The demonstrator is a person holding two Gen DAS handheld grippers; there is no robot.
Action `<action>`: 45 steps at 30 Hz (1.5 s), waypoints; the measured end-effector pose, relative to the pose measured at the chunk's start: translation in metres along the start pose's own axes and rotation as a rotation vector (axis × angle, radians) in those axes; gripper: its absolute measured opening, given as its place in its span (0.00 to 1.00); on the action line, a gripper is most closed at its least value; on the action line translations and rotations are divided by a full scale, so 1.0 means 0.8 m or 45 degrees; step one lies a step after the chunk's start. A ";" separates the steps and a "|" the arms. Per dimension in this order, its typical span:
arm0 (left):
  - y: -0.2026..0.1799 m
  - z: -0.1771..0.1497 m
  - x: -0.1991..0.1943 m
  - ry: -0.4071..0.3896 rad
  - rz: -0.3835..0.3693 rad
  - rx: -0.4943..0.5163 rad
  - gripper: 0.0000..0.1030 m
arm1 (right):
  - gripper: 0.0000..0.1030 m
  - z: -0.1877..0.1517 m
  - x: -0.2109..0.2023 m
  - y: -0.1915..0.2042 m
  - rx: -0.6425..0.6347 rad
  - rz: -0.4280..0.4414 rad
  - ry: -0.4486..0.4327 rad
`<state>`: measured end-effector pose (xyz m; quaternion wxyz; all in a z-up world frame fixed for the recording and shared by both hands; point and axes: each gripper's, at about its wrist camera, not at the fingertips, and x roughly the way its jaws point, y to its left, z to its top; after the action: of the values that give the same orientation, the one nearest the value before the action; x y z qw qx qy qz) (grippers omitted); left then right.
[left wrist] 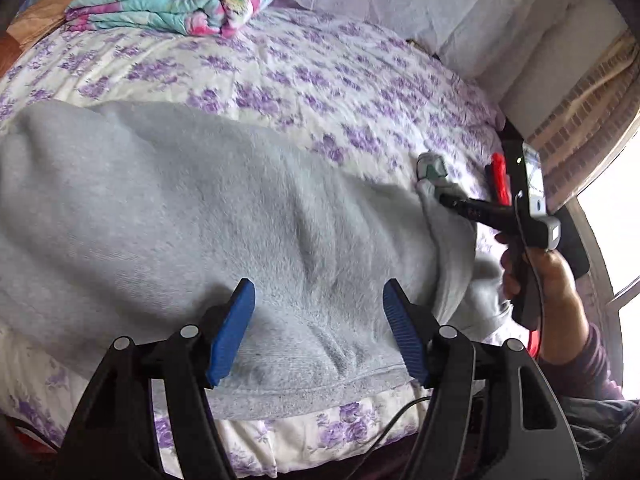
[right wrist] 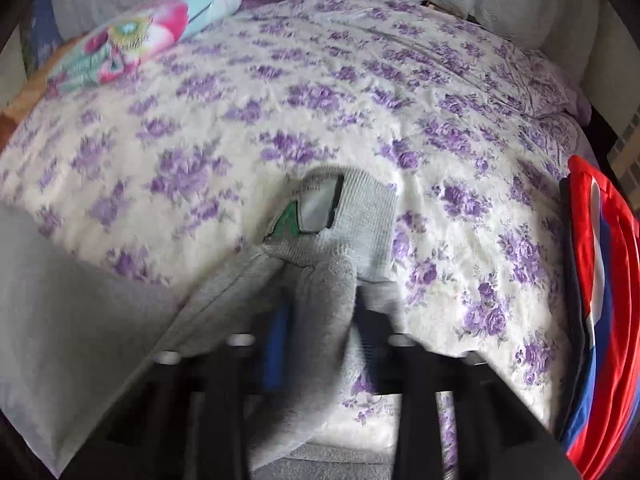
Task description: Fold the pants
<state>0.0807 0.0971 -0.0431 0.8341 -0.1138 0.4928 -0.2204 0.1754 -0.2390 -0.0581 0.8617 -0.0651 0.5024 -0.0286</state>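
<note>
- The left gripper (left wrist: 318, 332) stands wide, its blue pads apart and holding nothing, poised over the near hem of the pants (left wrist: 192, 208) at the bottom centre of the left wrist view.
- The right gripper (right wrist: 316, 320) is closed on a bunch of the grey cloth near the waistband, low in the centre of its own view; a white and green label (right wrist: 310, 210) shows just beyond the pinch.
- The pants lie spread on the bed (left wrist: 280, 76), their long axis running left to right across the left wrist frame, waistband end at the right, where the right gripper has it raised.
- The coming fold likely turns on this: the right gripper has the waist end, while the left is nearer the mid-length and free to pin or take the near edge.
- A folded floral quilt (left wrist: 176, 0) sits upper left, well apart; a red and blue garment (right wrist: 600, 300) lies at the right edge.
</note>
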 end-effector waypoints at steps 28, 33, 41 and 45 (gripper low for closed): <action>0.031 -0.034 -0.005 0.034 -0.008 -0.054 0.63 | 0.92 -0.305 -0.175 -0.204 0.774 0.756 -0.494; 0.029 -0.032 -0.003 0.034 0.001 -0.050 0.64 | 0.22 -0.291 -0.116 -0.192 0.808 0.715 -0.203; 0.048 -0.029 -0.015 0.003 0.024 -0.112 0.64 | 0.06 -0.211 -0.244 -0.179 0.391 0.766 -0.714; 0.057 -0.037 -0.028 -0.024 0.030 -0.121 0.63 | 0.06 -0.183 -0.242 -0.203 0.330 0.814 -0.738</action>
<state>0.0574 0.1487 -0.0591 0.8348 -0.1495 0.4962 -0.1859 -0.0452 -0.3897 0.0607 0.9334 0.1965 0.2275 0.1958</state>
